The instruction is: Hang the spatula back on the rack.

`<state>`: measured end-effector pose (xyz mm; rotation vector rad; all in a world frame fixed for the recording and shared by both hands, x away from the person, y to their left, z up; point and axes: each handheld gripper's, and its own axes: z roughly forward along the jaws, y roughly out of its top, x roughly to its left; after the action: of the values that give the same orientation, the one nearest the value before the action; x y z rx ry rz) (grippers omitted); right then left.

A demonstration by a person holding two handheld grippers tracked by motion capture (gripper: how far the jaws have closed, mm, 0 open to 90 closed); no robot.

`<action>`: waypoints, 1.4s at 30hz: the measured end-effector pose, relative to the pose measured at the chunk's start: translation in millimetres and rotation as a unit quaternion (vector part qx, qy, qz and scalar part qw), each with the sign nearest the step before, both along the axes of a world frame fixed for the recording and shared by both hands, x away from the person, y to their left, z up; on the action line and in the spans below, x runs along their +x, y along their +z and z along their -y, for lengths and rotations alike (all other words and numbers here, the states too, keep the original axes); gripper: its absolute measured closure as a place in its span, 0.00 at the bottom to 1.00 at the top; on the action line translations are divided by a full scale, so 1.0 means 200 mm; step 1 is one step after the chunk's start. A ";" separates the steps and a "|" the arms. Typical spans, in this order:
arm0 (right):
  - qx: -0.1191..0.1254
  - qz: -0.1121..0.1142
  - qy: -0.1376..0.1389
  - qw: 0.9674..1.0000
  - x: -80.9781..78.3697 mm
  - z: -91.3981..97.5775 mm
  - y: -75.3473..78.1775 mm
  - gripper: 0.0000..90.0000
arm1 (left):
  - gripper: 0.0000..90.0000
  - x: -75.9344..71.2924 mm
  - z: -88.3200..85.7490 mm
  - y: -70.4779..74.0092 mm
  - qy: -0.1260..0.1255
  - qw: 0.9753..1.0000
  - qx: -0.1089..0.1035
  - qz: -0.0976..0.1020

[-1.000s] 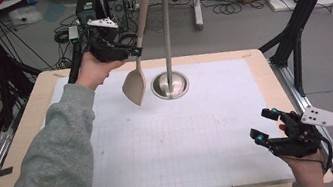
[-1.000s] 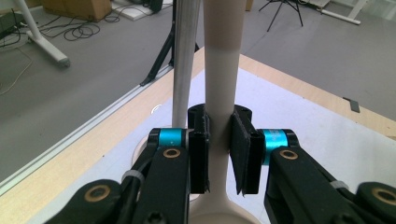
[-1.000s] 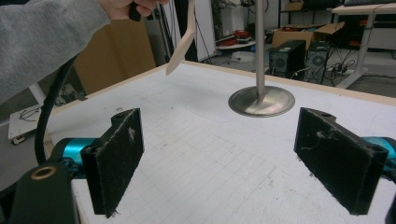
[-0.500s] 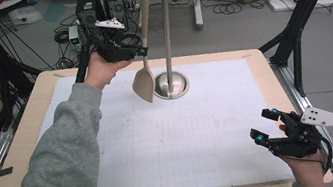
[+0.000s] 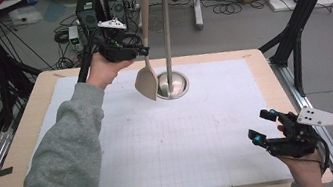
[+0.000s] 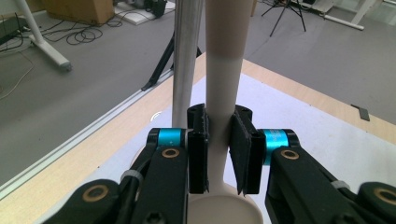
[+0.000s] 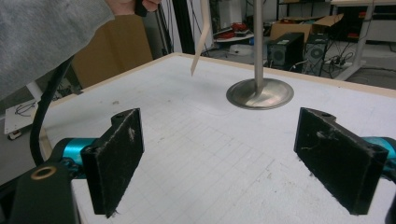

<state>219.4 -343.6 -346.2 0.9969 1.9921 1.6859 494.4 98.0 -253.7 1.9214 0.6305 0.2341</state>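
A beige spatula (image 5: 147, 79) hangs in the air at the far side of the table, blade down, handle up. My left gripper (image 5: 143, 51) is shut on its handle (image 6: 220, 88), with both black pads pressed against it. Right beside it rises the metal pole (image 5: 165, 28) of a stand with a round steel base (image 5: 172, 84) and a hook crown at the top. The spatula's blade (image 7: 200, 39) hovers above the mat, left of the base (image 7: 260, 94). My right gripper (image 5: 266, 126) rests open at the near right corner, nothing between its pads (image 7: 116, 158).
A white gridded mat (image 5: 161, 140) covers the wooden table (image 5: 21, 147). The grey-sleeved left forearm (image 5: 59, 166) stretches across the mat's left side. Black frame struts, cables, computer cases and cardboard boxes stand on the floor beyond the table.
The left gripper has lifted the spatula higher and carried it slightly right, closer to the stand's pole. The right gripper has stayed in place.
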 end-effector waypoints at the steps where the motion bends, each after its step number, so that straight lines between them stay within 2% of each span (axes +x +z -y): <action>1: 0.001 0.000 0.000 1.000 0.00 0.00 0.00 0.16 | 0.86 0.00 0.00 0.00 0.001 1.000 0.000 0.000; 6: -0.001 -0.002 -0.007 1.000 0.00 0.01 0.00 0.16 | 0.86 0.00 0.00 0.00 0.000 1.000 0.001 0.001; 9: 0.000 -0.003 -0.008 1.000 0.01 0.01 -0.01 0.16 | 0.83 0.00 -0.01 0.00 0.005 1.000 -0.010 -0.001; 11: 0.000 -0.005 -0.007 1.000 0.01 0.01 -0.01 0.16 | 0.78 0.00 -0.02 0.01 0.013 1.000 -0.017 0.010; 13: -0.004 -0.003 -0.005 1.000 0.01 0.00 -0.01 0.16 | 0.78 0.00 -0.03 0.02 0.019 1.000 -0.014 0.021; 15: -0.003 -0.001 -0.003 1.000 0.01 0.00 -0.01 0.16 | 0.75 -0.01 -0.04 0.03 0.021 0.999 -0.005 0.023; 17: -0.003 0.001 -0.008 1.000 0.01 0.00 -0.01 0.16 | 0.68 -0.02 -0.05 0.03 0.021 0.999 -0.002 0.027; 19: -0.003 0.004 -0.009 1.000 0.01 0.00 -0.02 0.16 | 0.55 -0.03 -0.05 0.05 0.025 0.999 -0.008 0.031; 21: -0.003 0.001 -0.010 1.000 0.01 0.00 -0.02 0.16 | 0.46 -0.04 -0.05 0.05 0.021 0.999 -0.014 0.038; 24: -0.001 0.002 -0.010 1.000 0.01 0.00 -0.01 0.16 | 0.29 -0.06 -0.05 0.05 0.019 0.999 0.003 0.039; 26: -0.003 0.003 -0.008 1.000 0.01 -0.01 -0.01 0.16 | 0.16 -0.07 -0.07 0.05 0.027 0.999 0.002 0.043; 29: -0.003 0.002 -0.007 1.000 0.02 -0.01 -0.01 0.16 | 0.13 -0.09 -0.10 0.06 0.031 0.999 -0.014 0.039; 34: -0.005 0.006 -0.001 1.000 0.03 -0.03 -0.01 0.16 | 0.13 -0.13 -0.16 0.06 0.037 0.998 -0.008 0.043; 42: -0.011 0.008 0.006 1.000 0.06 -0.07 -0.01 0.17 | 0.13 -0.20 -0.24 0.03 0.030 0.998 -0.019 0.050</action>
<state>231.0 -328.9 -347.4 0.9623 2.0062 1.6684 454.7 145.1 -248.0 1.8445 0.6233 0.3516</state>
